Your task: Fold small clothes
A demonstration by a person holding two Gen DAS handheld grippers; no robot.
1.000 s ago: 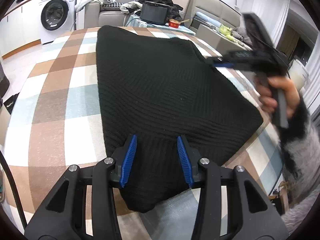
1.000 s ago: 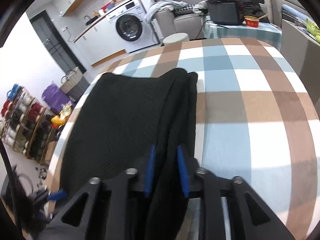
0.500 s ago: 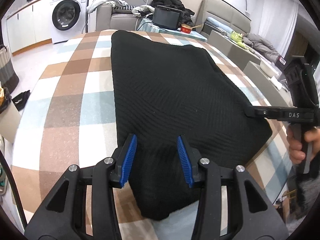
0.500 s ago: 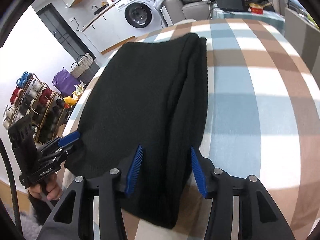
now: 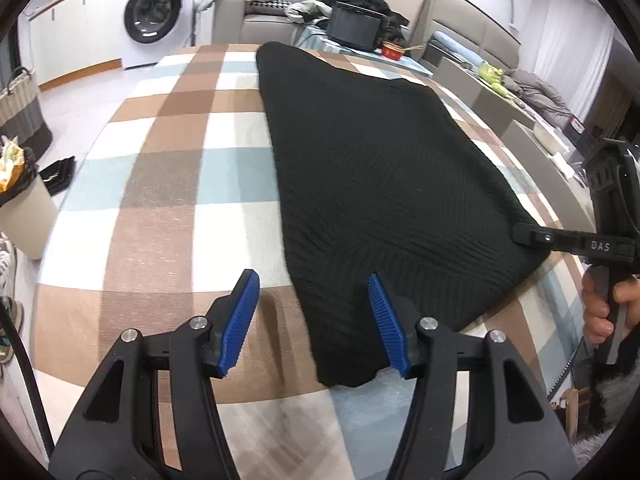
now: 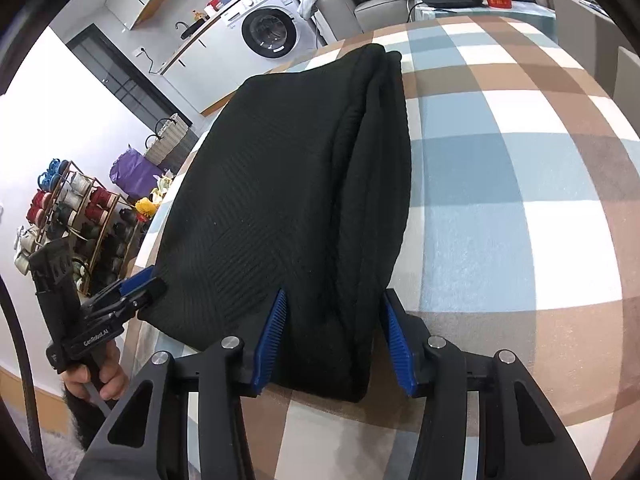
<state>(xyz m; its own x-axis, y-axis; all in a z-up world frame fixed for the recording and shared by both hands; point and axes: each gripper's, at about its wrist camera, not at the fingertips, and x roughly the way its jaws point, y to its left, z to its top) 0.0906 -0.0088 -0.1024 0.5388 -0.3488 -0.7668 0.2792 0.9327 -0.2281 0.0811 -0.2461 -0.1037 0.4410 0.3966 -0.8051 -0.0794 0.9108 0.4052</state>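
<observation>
Checked tablecloth (image 5: pixel 168 184) across the centre; white washing machine (image 5: pixel 154 12) at 11 o'clock; grey sofa (image 5: pixel 256 20) at 12 o'clock; red bowl (image 5: pixel 393 49) at 1 o'clock; woven basket (image 5: pixel 18 96) at 9 o'clock.

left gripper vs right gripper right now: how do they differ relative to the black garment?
The left gripper straddles the black garment only partly: one finger sits over bare plaid tablecloth, the other over a near corner. The right gripper has both fingers flanking the garment's thick layered edge. The left sits at the flat single-looking side, the right at the stacked folds. Both are open, neither clamps fabric.
</observation>
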